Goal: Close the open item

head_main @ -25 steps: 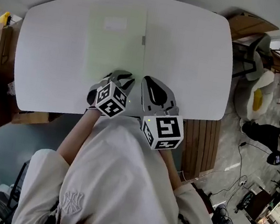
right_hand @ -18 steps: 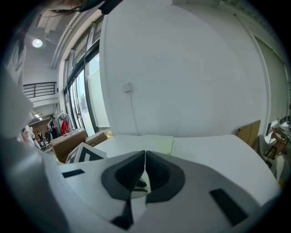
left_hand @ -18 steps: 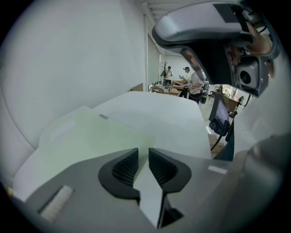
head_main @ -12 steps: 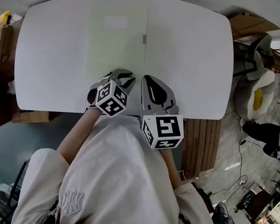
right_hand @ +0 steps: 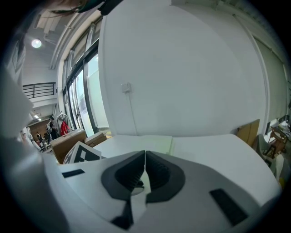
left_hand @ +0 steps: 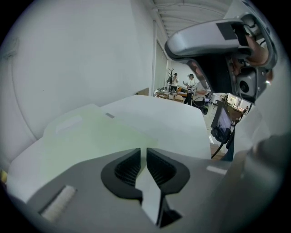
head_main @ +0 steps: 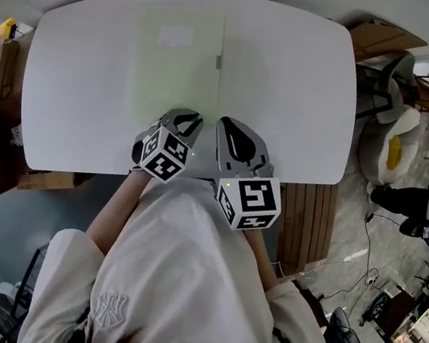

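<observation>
At the left, seeing the left tongs (head_main: 185, 114) narrowed to a thin slit and gripping nothing, having just closed partway and rolled a little against the earlier head view. Through that slit, only bare table (head_main: 74, 86). Further in, at the centre, finding the pale green folder (head_main: 176, 62) lying flat on the table, well ahead of both tongs and untouched. Cannot tell for certain whether already shut; looks flat, with a small grey tab (head_main: 218, 61) at its right edge. To the right, noting the right tongs (head_main: 232, 125) pressed together, empty, parked near the table's front edge. Suggests a job either finished or not yet begun.
</observation>
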Demonstrator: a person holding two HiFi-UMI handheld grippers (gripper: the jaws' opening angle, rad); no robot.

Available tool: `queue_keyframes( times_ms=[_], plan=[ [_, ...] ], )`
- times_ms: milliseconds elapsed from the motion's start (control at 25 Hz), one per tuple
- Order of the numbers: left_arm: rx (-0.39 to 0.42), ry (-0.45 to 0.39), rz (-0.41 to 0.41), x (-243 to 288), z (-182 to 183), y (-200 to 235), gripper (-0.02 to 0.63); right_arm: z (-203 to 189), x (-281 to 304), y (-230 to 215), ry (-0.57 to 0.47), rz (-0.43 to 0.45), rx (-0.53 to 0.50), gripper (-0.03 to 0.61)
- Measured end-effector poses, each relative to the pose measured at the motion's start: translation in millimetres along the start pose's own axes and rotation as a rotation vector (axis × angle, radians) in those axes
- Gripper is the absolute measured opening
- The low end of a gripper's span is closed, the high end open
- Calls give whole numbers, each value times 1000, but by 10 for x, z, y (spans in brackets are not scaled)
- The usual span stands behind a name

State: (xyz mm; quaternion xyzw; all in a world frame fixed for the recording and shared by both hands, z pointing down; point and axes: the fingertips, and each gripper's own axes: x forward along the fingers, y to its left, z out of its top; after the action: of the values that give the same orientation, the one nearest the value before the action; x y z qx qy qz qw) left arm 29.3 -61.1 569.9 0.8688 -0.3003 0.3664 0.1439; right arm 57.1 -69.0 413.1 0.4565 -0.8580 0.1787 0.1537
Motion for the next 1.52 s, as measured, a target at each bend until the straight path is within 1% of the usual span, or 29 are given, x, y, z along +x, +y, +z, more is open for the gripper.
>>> queue_keyframes(
  times_ms=[80,200,320,480,720,1080,1240,1520],
  plan=[
    [-14,-8,2,-14,1,12,44,-3,11,-3,0,-1,1,11],
    [-67,-21,6,-22,1,46,13,-4,23,-6,0,0,1,11],
    [-108,-21,-2,-22,-6,67,9,-3,26,-5,2,1,0,11],
    [-115,-35,3,-39,35,76,8,6,37,-11,2,2,0,11],
    [-147,-87,17,-122,133,118,9,-4,60,-4,7,6,-1,11],
    [-161,-165,72,-349,354,245,8,1,98,7,11,17,-6,11],
    [-142,-214,92,-480,516,299,9,-3,106,34,10,21,-9,11],
    [-134,-252,111,-581,624,332,8,4,108,36,11,20,-9,11]
  ],
)
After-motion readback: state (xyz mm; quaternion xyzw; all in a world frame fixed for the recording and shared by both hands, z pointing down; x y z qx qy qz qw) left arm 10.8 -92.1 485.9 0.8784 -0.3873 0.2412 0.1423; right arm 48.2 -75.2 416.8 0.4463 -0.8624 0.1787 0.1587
